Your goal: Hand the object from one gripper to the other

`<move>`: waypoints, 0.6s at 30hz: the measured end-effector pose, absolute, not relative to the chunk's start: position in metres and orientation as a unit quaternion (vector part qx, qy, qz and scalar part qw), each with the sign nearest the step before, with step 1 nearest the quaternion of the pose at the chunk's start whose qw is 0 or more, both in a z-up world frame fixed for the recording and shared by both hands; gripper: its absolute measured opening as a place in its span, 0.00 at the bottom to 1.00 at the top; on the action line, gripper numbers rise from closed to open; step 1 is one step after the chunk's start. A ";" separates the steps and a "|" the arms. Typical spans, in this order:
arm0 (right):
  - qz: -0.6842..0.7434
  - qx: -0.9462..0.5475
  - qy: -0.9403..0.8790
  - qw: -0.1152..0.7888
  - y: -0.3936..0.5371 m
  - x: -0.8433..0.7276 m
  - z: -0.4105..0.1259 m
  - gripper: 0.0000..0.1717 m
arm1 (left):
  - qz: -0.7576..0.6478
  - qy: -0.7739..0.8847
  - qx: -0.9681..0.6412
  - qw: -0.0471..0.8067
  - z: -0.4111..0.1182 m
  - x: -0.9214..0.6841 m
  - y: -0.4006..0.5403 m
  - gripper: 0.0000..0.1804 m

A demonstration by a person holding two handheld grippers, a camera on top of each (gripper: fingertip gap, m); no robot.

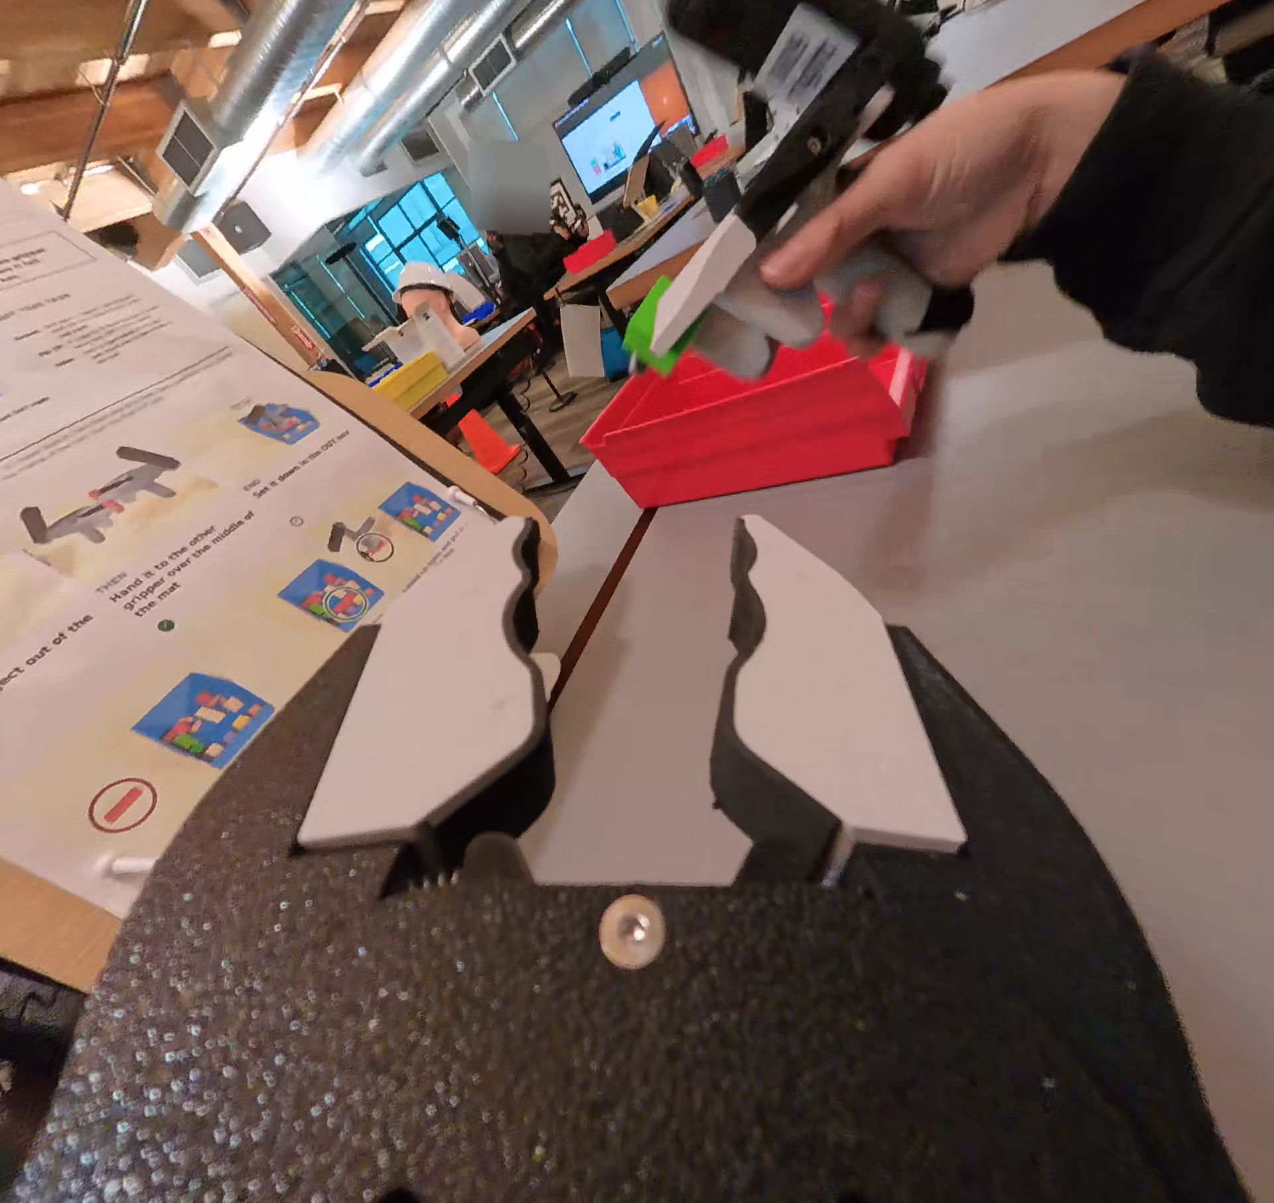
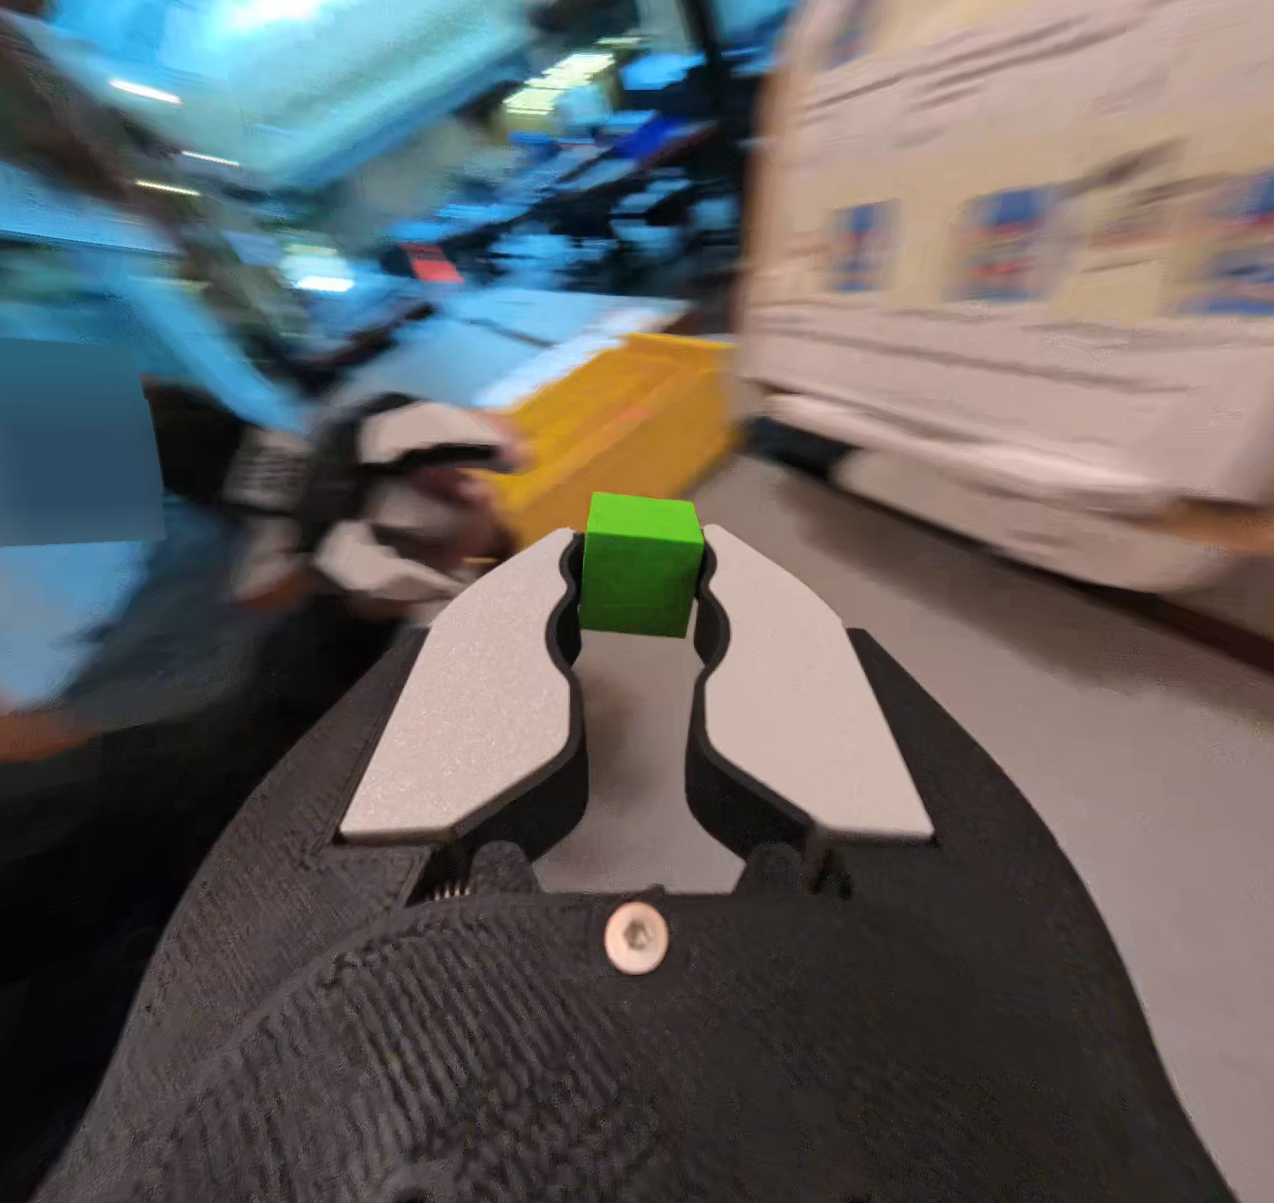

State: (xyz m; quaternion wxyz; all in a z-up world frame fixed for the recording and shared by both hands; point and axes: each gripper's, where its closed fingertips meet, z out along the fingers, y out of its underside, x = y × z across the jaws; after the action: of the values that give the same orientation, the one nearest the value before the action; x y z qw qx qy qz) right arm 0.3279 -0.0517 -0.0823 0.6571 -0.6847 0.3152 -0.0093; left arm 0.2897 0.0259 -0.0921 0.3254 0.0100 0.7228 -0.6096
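1. Nearest the lens in the right wrist view, the right gripper [image 2: 641, 567], a black textured body with two pale grey fingers, is clamped on a small bright green plastic cube [image 2: 640, 567]; both dark inner pads press against the cube's sides at the fingertips.
2. That green cube sits at the very tip of the grasp, its top and far face poking out beyond the fingers [image 2: 496, 680], above a pale grey tabletop [image 2: 1034, 722].
3. From the left wrist view the same cube [image 1: 651, 315] shows pinched in the right gripper, which a bare hand [image 1: 944, 205] in a dark sleeve holds up over a shallow red plastic bin [image 1: 751, 439].
4. Closest in the left wrist view, the left gripper [image 1: 638, 556] has its grey fingers spread apart with only tabletop visible between them; nothing is in its grasp.
5. Left of it stands a tan board carrying a white printed instruction sheet [image 1: 172, 549] with small coloured pictures.
6. Past the cube in the right wrist view, a blurred yellow bin [image 2: 620, 425] rests on the table, with the blurred left gripper [image 2: 386, 501] to its left.
7. Farther off are other work tables, an orange cone [image 1: 486, 439] on the floor and a lit wall screen [image 1: 620, 136].
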 end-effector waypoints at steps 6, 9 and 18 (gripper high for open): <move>-0.319 -0.664 0.539 0.408 -0.262 0.369 -0.132 0.18 | -0.572 0.751 -0.003 0.329 -0.107 0.297 0.020 0.26; -0.288 -0.674 0.596 0.327 -0.303 0.366 -0.182 0.18 | -0.568 0.760 -0.010 0.316 -0.113 0.298 0.016 0.24; -0.228 -0.713 0.610 0.259 -0.299 0.369 -0.238 0.18 | -0.547 0.772 -0.083 0.312 -0.127 0.320 0.020 0.24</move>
State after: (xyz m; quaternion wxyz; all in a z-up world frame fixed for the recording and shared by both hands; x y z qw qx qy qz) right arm 0.3688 -0.2990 -0.2377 0.2595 -0.7132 0.6099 -0.2279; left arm 0.3197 0.0195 -0.1270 0.3123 -0.0830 0.7720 -0.5474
